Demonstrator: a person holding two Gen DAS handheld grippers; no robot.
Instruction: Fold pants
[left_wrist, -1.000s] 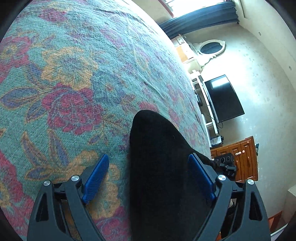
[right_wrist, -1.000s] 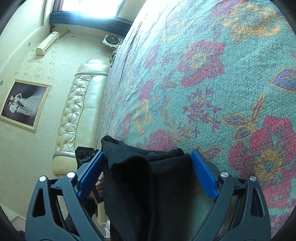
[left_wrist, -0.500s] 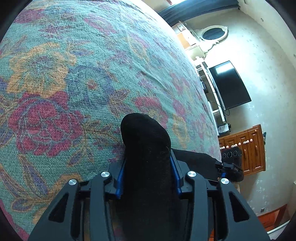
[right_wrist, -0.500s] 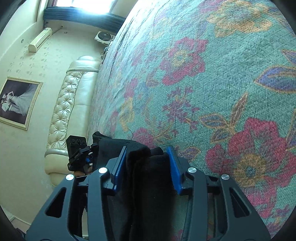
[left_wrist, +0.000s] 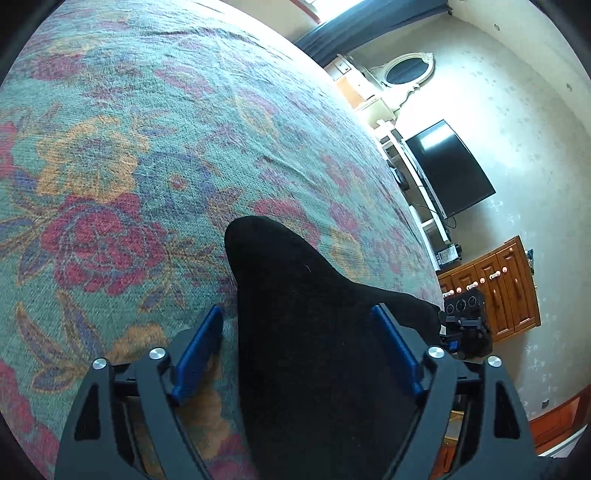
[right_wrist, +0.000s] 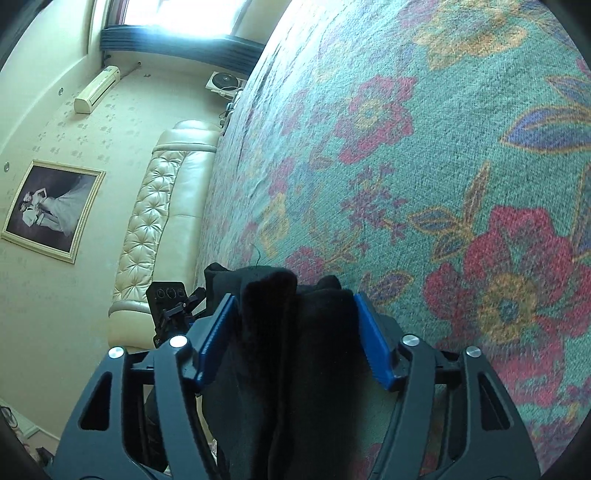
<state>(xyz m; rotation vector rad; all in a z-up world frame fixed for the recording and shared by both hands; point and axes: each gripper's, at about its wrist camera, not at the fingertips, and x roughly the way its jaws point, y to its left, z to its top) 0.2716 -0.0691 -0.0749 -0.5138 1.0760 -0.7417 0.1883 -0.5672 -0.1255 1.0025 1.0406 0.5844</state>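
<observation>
The black pants (left_wrist: 288, 266) lie bunched on the floral bedcover (left_wrist: 110, 166). One rounded fold pokes forward between the blue pads of my left gripper (left_wrist: 297, 308). Its jaws are opening: the left pad (left_wrist: 199, 347) stands clear of the cloth and the right pad is beside it. In the right wrist view a thicker bundle of the pants (right_wrist: 317, 369) sits between the pads of my right gripper (right_wrist: 295, 297). Those jaws are opening too, with the pads close beside the cloth. Each view shows the other gripper's body at the bed's edge (left_wrist: 465, 321) (right_wrist: 170, 306).
The bedcover (right_wrist: 406, 166) stretches far ahead of both grippers. Past the bed's edge on the left gripper's side are a TV (left_wrist: 447, 170), a wooden cabinet (left_wrist: 498, 288) and an oval mirror (left_wrist: 406, 70). A padded cream headboard (right_wrist: 162, 221) and a framed picture (right_wrist: 48, 210) are beyond the right gripper.
Both grippers were open a second ago, closed tight on the black cloth half a second ago, and now stand wide again with the cloth loose between the pads.
</observation>
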